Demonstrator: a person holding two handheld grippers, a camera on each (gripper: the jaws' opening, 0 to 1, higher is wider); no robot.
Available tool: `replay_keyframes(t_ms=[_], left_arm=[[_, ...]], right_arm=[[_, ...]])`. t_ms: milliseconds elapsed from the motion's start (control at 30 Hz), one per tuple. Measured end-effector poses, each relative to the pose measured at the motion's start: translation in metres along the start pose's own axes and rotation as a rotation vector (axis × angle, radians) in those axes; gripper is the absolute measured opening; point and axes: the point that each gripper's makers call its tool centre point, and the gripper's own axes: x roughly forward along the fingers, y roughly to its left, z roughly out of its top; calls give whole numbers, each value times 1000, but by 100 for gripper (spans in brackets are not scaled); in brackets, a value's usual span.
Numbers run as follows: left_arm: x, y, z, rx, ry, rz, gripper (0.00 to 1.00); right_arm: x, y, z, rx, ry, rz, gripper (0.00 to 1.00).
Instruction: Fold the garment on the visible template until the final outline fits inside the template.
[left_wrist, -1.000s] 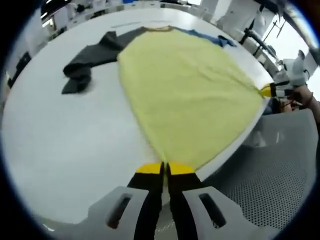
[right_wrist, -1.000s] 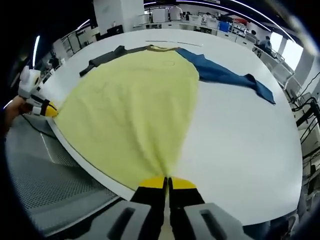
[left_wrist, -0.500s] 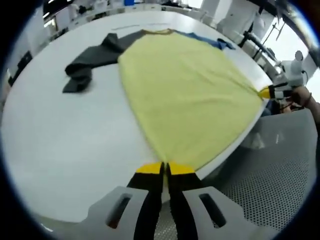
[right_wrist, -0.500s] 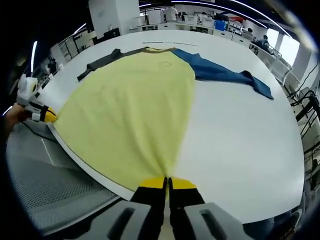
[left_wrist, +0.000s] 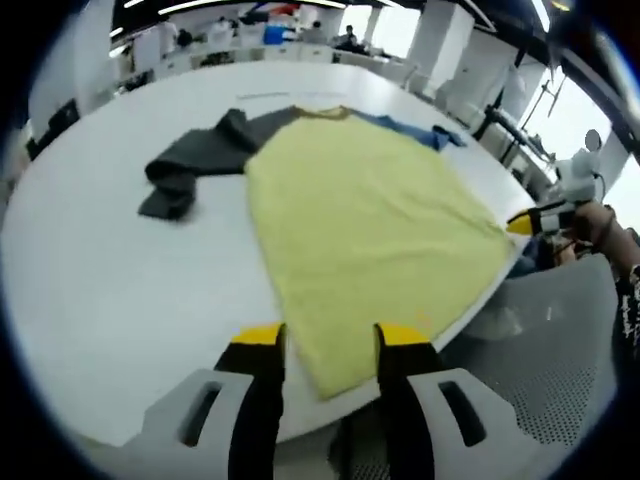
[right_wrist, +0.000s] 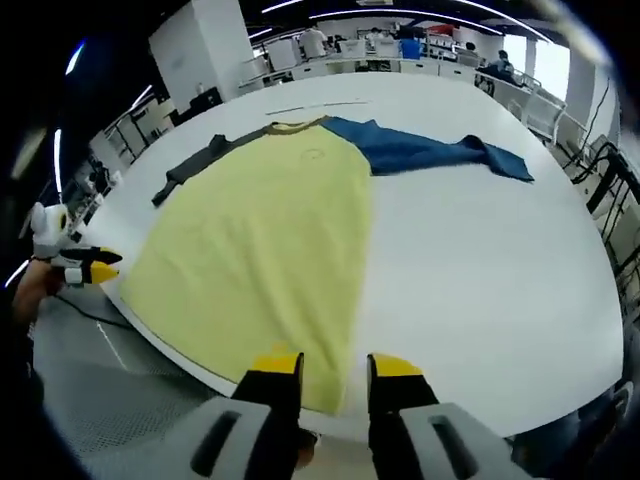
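Shirt: A yellow shirt (left_wrist: 365, 225) with one grey sleeve (left_wrist: 195, 165) and one blue sleeve (right_wrist: 430, 152) is lying flat on a big white table (left_wrist: 110, 290). Its collar is pointing to the far side. Its bottom edge is sitting right at the near edge of the table.

Shirt corners: One bottom corner is lying between the jaws of the left gripper (left_wrist: 328, 338). The other bottom corner is lying between the jaws of the right gripper (right_wrist: 333, 362).

Sleeves: The grey sleeve is lying bunched up beside the shirt. The blue sleeve is lying stretched out long on the other side.

Left gripper: Its jaws are standing wide apart. They are not pinching the cloth.

Right gripper: Its jaws are standing apart too. They are holding nothing.

Template: I cannot see any drawn shape on the table, so I cannot tell where it is.

Step now: I am guessing the shirt is just getting laid out, and no fold is made yet.

What could go wrong: The bottom edge is sitting so close to the table edge that the cloth could be sliding off if a jaw bumps it. If a gripper is grabbing only a tiny bit of cloth, the corner could be slipping out during a fold. The bunched grey sleeve could be making a lump, and then the folded shape could be sticking out too far.

Around: Desks and bright lights are showing far behind the table.
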Motion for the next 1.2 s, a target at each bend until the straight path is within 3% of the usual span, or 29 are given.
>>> replay_keyframes(t_ms=[167,367,600,700,800,933,1200], left_arm=[[-4,-1,15,19,-73,3,49],[-8,1,22,50,-97,24,62],[-12,-2,34,111,-129,27,79],[-13,0,42,133,-164,39,80],[-14,3,45,140,-177,54,84],[-14,5,50,140,-196,57,88],[-11,6,55,142,-201,56,99]], right_arm=[[-8,-7,18,59,-48,10,39],[-15,-25,37,91,-85,-10,50],[-23,-53,82,136,-187,-20,60],[-26,-67,103,160,-229,-26,61],[-29,-87,125,130,-280,-110,62],[-28,-102,142,170,-319,-144,60],[-12,-147,165,227,-324,-252,51]])
